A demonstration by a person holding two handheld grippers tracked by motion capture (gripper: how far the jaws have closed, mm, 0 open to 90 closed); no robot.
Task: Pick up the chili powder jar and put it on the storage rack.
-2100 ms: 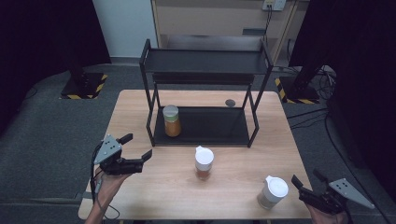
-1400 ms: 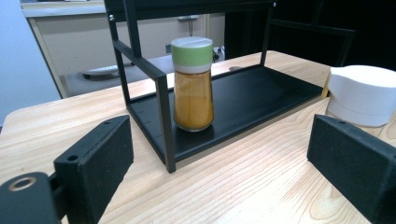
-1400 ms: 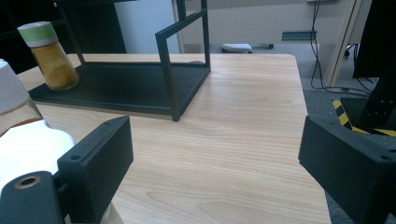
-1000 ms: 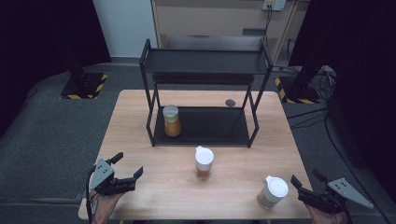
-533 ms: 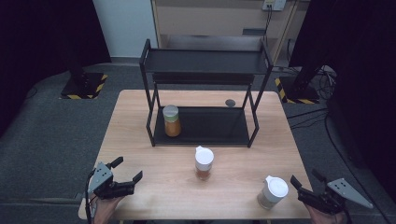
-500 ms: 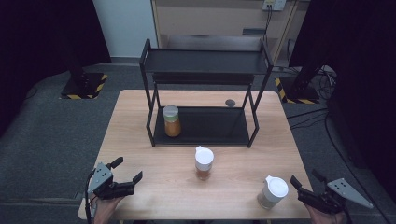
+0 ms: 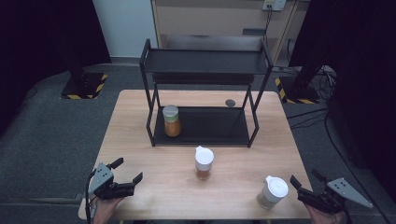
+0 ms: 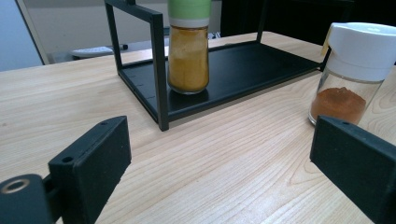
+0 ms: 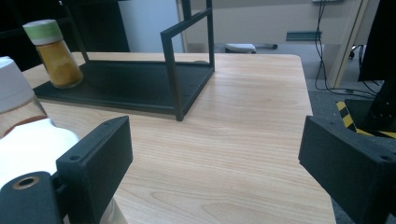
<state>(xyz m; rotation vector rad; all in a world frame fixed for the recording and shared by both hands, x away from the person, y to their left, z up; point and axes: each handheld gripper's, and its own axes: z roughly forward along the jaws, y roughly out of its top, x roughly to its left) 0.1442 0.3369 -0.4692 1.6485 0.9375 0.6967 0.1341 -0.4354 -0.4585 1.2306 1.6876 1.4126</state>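
A black two-tier rack [image 7: 254, 122] stands at the back of the wooden table [image 7: 140, 140]. On its lower shelf sits a green-lidded jar [image 7: 171, 121] of yellow powder, seen close in the left gripper view as the green-lidded jar [image 8: 188, 46]. In front of the rack stands a white-capped jar [image 7: 204, 163] of brown powder. Another white-capped jar [image 7: 273, 192] is at the front right. My left gripper [image 7: 129, 169] hovers open at the front left with nothing between its jaws. My right gripper [image 7: 304, 177] is open just right of the front-right jar, and that jar [image 9: 37, 149] lies outside its left jaw.
A small dark round thing [image 7: 229, 102] lies on the table behind the rack's lower shelf. Bare wood stretches between the two grippers along the near edge. Dark floor, cables [image 7: 322, 79] and hazard-striped bases [image 7: 84, 86] surround the table.
Compared with the earliest frame, my left gripper has drawn back toward the table's near edge; it has kept still since. The right gripper and the jars have not moved.
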